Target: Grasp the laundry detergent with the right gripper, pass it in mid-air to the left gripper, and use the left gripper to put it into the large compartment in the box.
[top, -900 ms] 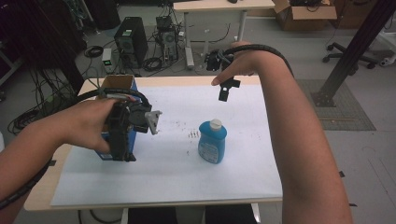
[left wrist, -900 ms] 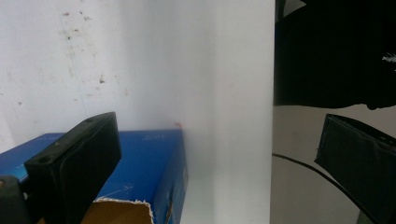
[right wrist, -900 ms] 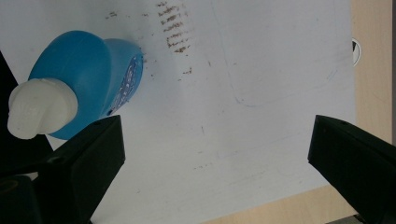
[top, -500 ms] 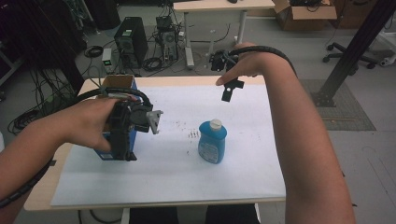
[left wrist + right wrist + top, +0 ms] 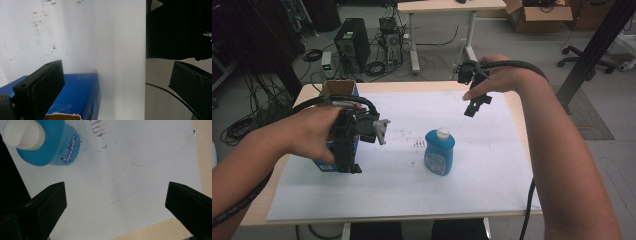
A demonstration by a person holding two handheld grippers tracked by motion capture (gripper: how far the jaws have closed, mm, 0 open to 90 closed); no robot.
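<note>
Right gripper view: blue bottle (image 5: 50, 147) label unreadable; blue box (image 5: 75, 97) print illegible.

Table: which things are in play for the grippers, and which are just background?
Probably in play:
blue bottle
blue box
left gripper, open over the box
right gripper, open

Background:
computer tower
cardboard box
office chair

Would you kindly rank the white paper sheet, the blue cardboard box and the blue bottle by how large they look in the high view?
1. white paper sheet, by far the largest.
2. blue cardboard box, partly hidden behind the left gripper, so its lead is unsure.
3. blue bottle.
</note>
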